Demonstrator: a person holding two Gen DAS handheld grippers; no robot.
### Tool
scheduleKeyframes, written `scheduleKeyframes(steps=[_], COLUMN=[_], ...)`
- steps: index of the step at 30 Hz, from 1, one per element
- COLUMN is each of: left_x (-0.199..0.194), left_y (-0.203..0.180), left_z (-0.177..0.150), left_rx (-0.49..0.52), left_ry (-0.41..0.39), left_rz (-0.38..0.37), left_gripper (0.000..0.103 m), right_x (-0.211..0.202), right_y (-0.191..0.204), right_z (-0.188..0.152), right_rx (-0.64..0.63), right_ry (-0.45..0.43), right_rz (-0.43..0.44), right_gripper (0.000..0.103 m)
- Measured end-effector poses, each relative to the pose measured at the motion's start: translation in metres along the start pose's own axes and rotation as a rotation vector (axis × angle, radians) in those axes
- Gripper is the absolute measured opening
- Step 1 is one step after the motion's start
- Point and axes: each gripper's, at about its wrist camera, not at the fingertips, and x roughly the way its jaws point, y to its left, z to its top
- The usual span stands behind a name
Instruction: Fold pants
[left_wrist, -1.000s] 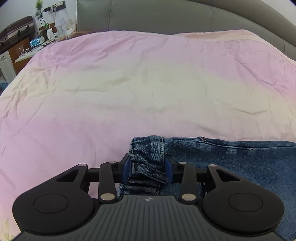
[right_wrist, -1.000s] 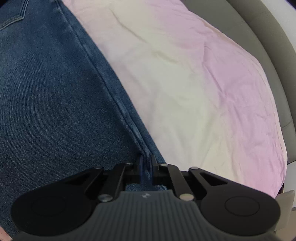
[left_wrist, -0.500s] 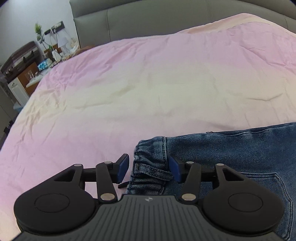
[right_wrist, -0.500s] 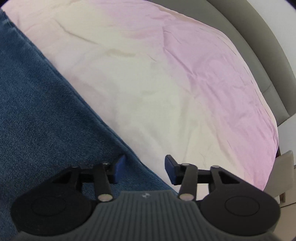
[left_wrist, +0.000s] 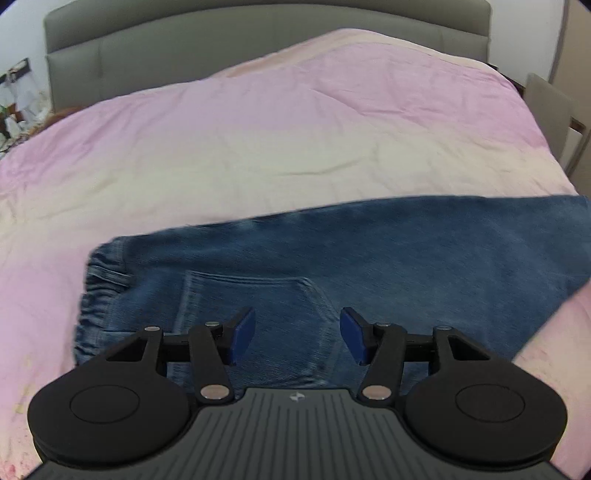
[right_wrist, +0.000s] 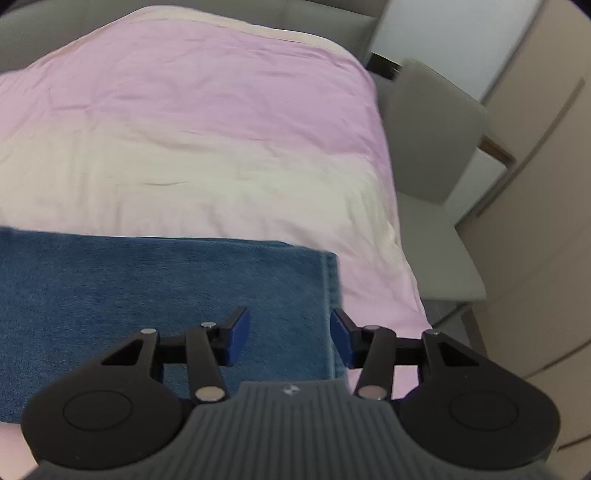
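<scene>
Blue denim pants lie flat across a pink and cream bed cover, folded lengthwise with the elastic waistband at the left and a back pocket facing up. My left gripper hovers open above that pocket, nothing between its blue pads. In the right wrist view the leg end of the pants reaches its hem close to the bed's right edge. My right gripper stands open over the hem corner, holding nothing.
A grey padded headboard runs along the far side of the bed. A grey chair and pale wardrobe doors stand past the bed's right edge. Cluttered furniture shows at the far left.
Both grippers let go of the denim, opened and drew back. The left one left the waistband and now hangs over the pocket; the right one swung from the leg seam to the hem.
</scene>
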Motion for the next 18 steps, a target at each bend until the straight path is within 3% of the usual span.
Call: scheduleKeyframes(steps=[4, 9, 13, 18], left_x=[0.008, 0.029, 0.037, 0.046], left_y=[-0.039, -0.057, -0.057, -0.056], left_z=[-0.012, -0.02, -0.021, -0.021], left_rx=[0.054, 0.041, 0.012, 0.005], left_ry=[0.015, 0.064, 0.082, 0.099], left_rz=[-0.025, -0.002, 0.03, 0.058], left_gripper=[0.063, 0.062, 0.061, 0.061], right_x=[0.012, 0.037, 0.053, 0.084], right_y=[-0.051, -0.058, -0.049, -0.04], right_z=[-0.032, -0.061, -0.041, 0.003], right_rx=[0.137, 0.265, 0.244, 0.204], right_ry=[0.042, 0.045, -0.035, -0.106], right_rz=[0.028, 0.115, 0.165, 0.172], right_gripper=[0.039, 0.039, 0.041, 0.064])
